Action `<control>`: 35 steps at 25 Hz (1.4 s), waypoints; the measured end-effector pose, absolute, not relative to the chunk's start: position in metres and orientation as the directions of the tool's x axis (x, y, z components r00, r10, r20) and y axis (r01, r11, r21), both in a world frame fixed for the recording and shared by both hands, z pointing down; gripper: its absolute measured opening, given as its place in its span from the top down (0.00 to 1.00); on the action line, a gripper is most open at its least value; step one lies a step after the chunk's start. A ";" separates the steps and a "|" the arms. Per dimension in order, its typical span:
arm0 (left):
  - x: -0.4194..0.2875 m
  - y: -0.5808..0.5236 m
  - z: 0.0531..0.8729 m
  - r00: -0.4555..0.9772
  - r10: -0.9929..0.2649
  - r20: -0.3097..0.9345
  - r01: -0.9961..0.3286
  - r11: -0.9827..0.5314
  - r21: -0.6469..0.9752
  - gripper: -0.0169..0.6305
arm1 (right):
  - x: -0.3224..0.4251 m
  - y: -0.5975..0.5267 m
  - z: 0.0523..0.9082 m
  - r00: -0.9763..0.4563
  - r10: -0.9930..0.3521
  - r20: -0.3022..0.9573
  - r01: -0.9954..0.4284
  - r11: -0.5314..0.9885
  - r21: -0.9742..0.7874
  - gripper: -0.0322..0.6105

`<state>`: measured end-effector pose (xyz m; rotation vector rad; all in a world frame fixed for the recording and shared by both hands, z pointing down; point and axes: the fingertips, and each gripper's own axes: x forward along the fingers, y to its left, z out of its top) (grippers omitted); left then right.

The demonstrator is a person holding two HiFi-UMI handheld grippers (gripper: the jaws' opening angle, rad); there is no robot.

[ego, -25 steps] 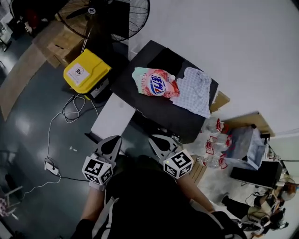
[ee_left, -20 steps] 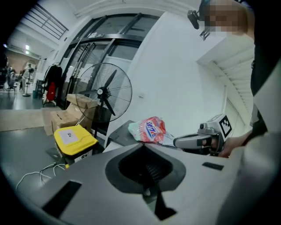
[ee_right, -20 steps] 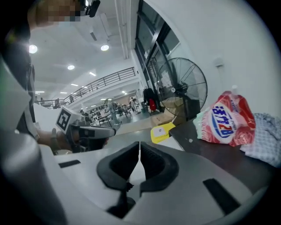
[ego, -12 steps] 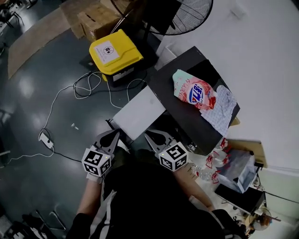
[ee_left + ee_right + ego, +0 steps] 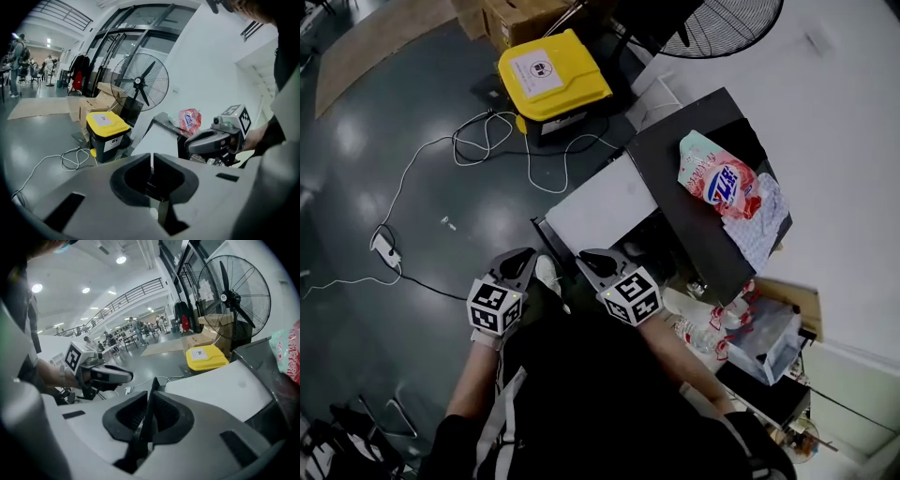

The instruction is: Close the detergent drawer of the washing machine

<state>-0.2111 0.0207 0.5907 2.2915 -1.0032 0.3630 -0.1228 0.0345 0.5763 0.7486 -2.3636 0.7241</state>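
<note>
Floor: dark grey concrete (image 5: 412, 141) fills the left of the head view, with looped cables (image 5: 492, 141) and a power strip (image 5: 384, 248) lying on it.
Upper frame: a yellow-lidded bin (image 5: 551, 73) stands at top centre, and a pedestal fan (image 5: 722, 23) sits at the upper right.
Washing machine: its white top (image 5: 600, 202) sits mid-frame, just above your grippers and right beside a dark table (image 5: 675, 159).
Table load: a pink detergent bag (image 5: 720, 183) lies next to a pale cloth (image 5: 764, 225).
Detergent drawer: you cannot pick it out in any view; the machine's front is dark and in shadow from above.
Left gripper (image 5: 525, 257): held low in front of you, near the machine's lower left corner. Its own view shows the claw pressed together with nothing in it.
Right gripper (image 5: 586, 259): just beside the left one and apart from it. Its own view shows the claw closed to a thin seam and empty.
Head view only: the cloth, the power strip and your dark clothing at the bottom.
Left gripper view only: the bin and fan upright from the side, with glass doors behind them.
Right gripper view only: a lit hall with a railing and distant people at centre left.
</note>
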 end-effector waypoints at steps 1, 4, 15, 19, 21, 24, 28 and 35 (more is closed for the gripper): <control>-0.211 0.023 0.598 0.678 -0.558 0.478 -0.735 -0.530 0.424 0.95 | -0.127 0.037 0.583 -0.692 -0.324 0.645 -0.632 0.704 -0.324 0.90; -0.209 0.029 0.618 0.681 -0.521 0.514 -0.731 -0.525 0.437 0.95 | -0.136 0.048 0.601 -0.690 -0.277 0.669 -0.615 0.711 -0.341 0.88; -0.193 0.034 0.663 0.697 -0.459 0.551 -0.715 -0.502 0.486 0.95 | -0.140 0.075 0.654 -0.629 -0.165 0.760 -0.600 0.724 -0.340 0.79; -0.188 0.033 0.673 0.707 -0.433 0.560 -0.703 -0.518 0.487 0.95 | -0.144 0.076 0.665 -0.615 -0.149 0.775 -0.605 0.719 -0.342 0.79; -0.184 0.034 0.678 0.710 -0.411 0.572 -0.695 -0.539 0.475 0.95 | -0.146 0.080 0.670 -0.610 -0.130 0.781 -0.598 0.723 -0.347 0.79; -0.176 0.039 0.686 0.715 -0.376 0.589 -0.680 -0.568 0.463 0.95 | -0.148 0.086 0.677 -0.597 -0.118 0.794 -0.597 0.726 -0.341 0.79; -0.169 0.042 0.688 0.728 -0.355 0.586 -0.664 -0.578 0.475 0.95 | -0.146 0.086 0.682 -0.576 -0.152 0.803 -0.615 0.728 -0.303 0.84; -0.163 0.042 0.687 0.730 -0.351 0.587 -0.664 -0.570 0.484 0.96 | -0.144 0.084 0.679 -0.580 -0.189 0.792 -0.642 0.705 -0.302 0.85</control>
